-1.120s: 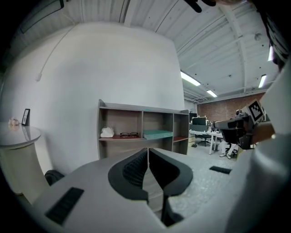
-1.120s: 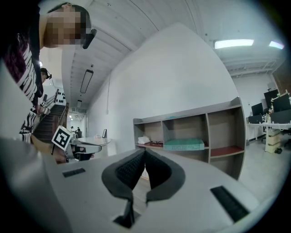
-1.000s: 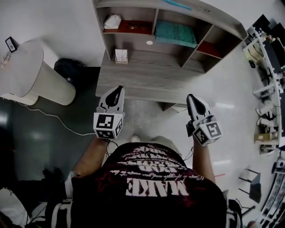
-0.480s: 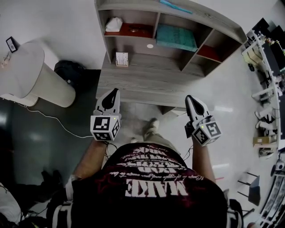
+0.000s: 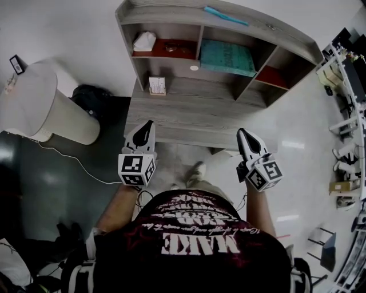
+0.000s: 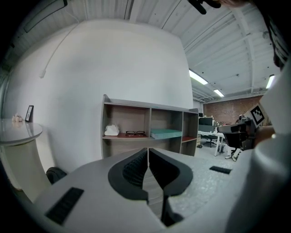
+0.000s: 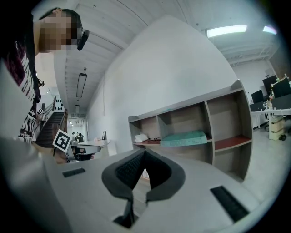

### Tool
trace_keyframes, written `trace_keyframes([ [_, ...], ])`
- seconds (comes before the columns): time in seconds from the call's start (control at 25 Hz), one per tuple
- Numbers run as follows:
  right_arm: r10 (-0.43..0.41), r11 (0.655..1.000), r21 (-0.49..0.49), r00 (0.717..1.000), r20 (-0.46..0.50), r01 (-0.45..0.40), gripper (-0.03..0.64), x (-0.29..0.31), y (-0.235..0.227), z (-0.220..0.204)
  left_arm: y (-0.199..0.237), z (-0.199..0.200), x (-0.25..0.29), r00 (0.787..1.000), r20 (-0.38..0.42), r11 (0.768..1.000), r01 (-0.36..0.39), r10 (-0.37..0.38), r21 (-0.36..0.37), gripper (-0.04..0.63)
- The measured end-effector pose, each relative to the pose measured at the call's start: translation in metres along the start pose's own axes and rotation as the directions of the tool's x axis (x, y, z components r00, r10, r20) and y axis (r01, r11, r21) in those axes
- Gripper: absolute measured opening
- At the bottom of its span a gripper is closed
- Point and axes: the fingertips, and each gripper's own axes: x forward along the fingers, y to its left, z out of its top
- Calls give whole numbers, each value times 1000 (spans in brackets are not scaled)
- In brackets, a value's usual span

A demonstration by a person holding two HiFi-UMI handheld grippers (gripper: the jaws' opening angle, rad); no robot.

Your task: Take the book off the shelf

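A teal book (image 5: 227, 57) lies flat in the middle compartment of a grey wooden shelf unit (image 5: 211, 14); it shows too in the left gripper view (image 6: 166, 133) and the right gripper view (image 7: 184, 137). My left gripper (image 5: 150, 123) is shut and empty, held over the near edge of the desk surface (image 5: 189, 111) in front of the shelf. My right gripper (image 5: 241, 131) is also shut with nothing in it, at the desk's front right. Both point toward the shelf, well short of the book. In each gripper view the jaws meet at the tips (image 6: 148, 150) (image 7: 144, 151).
The left compartment holds a white object (image 5: 144, 41) and a pair of glasses (image 5: 178, 49) on a red board. A small white box (image 5: 156, 86) stands on the desk. A round white table (image 5: 40, 100) stands left; a black bag (image 5: 91, 97) lies beside it. Office desks (image 5: 349, 86) line the right.
Both grippers have moved a little forward toward the shelf as the person steps closer; the shelf unit sits slightly lower and larger in the head view. Jaws stay shut.
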Motion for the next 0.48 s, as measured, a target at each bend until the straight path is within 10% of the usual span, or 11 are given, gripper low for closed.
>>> trace_keyframes([
  [0.48,-19,1000,24,1000,1,19,5,41,-88,12,-17,22,102,999,-8,999,37,-37,-2,15],
])
